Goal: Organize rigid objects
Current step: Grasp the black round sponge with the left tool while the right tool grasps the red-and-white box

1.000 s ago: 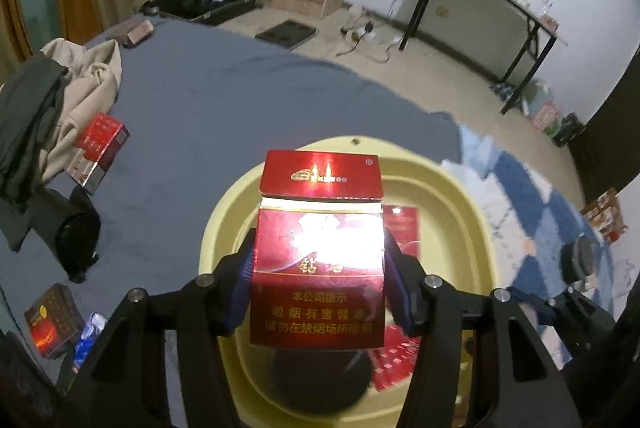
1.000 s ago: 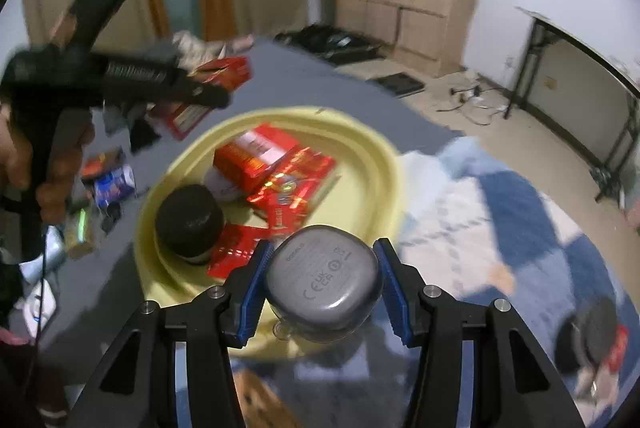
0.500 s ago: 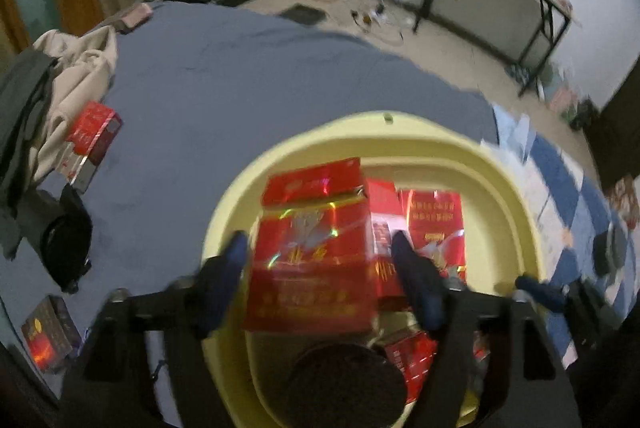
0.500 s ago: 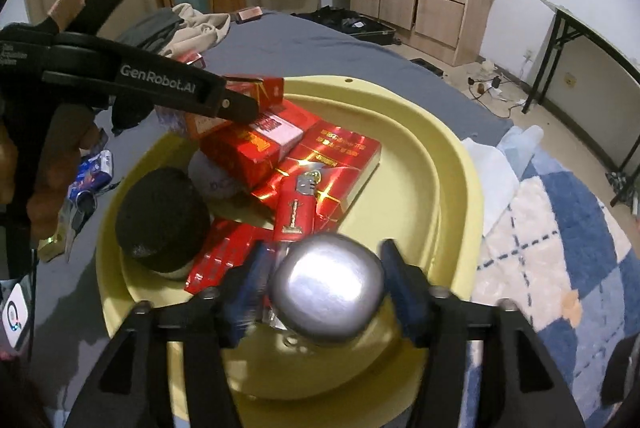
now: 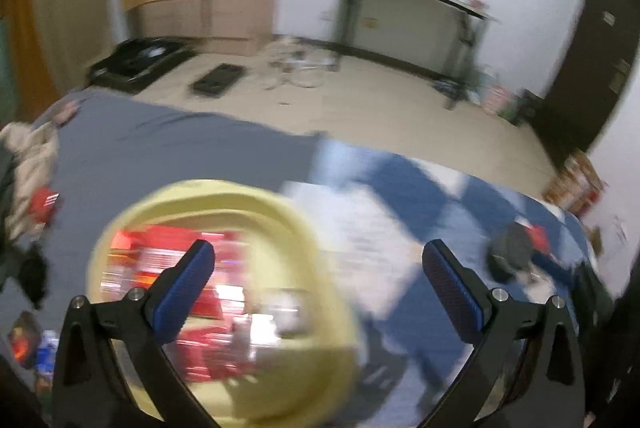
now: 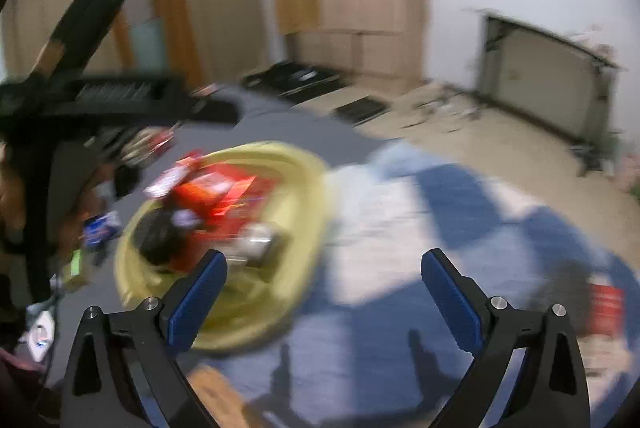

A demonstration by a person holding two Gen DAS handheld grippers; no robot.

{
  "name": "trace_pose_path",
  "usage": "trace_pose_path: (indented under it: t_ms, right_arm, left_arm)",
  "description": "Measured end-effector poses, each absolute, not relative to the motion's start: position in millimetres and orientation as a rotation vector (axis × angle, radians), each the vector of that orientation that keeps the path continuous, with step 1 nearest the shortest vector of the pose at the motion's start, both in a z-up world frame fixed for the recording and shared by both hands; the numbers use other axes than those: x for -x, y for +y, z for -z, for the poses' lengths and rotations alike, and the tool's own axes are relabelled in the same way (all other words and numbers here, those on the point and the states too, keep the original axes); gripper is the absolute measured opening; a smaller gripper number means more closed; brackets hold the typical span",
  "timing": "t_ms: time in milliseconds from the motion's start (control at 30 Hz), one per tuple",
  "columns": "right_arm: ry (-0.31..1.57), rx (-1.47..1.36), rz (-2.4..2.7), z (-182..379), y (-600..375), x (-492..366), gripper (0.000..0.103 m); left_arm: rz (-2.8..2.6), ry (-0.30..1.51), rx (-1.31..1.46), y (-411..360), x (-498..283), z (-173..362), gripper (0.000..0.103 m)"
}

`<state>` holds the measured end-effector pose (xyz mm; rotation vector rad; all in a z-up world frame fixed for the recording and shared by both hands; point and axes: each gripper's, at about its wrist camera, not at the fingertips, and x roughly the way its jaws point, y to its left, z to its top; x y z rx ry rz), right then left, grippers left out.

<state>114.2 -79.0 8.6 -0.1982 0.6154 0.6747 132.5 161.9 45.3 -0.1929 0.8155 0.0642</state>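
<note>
Crosswise, blurred red boxes (image 5: 160, 260) in yellow basin (image 5: 280, 211).

Motion blur smears the yellow basin (image 5: 224, 388) contents (red boxes (image 6: 216, 191) unreadable).

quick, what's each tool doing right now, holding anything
Left tool: open, nothing between its fingers; jaws have just been opening.
Right tool: open, empty; jaws have just been opening.
</note>
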Motion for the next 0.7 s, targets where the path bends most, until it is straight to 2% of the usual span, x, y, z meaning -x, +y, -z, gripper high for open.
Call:
trace_pose_path:
  t_ms: [200, 300, 567, 700]
  right_arm:
    - [0.683, 0.218, -0.342, 14.5, -212.9, -148.1, 0.103]
    - [0.768, 0.118, -0.267, 40.1, -258.1, -164.9, 0.103]
    - [0.801, 0.107, -0.331, 63.6, -256.4, -191.6, 0.103]
    - [0.814, 0.115, -0.330, 73.0, -254.2, -205.7, 0.103]
  left_arm:
    - [0.141, 0.857, 0.057, 34.6, -152.6, -13.4, 0.103]
    - [0.176, 0.879, 0.050, 3.0, -170.6, -1.8, 0.103]
    - [0.162, 0.946, -0.032, -39.3, -226.9, 24.0, 0.103]
    - [0.215, 0.952, 0.033, -44.6, -239.0, 33.3, 0.103]
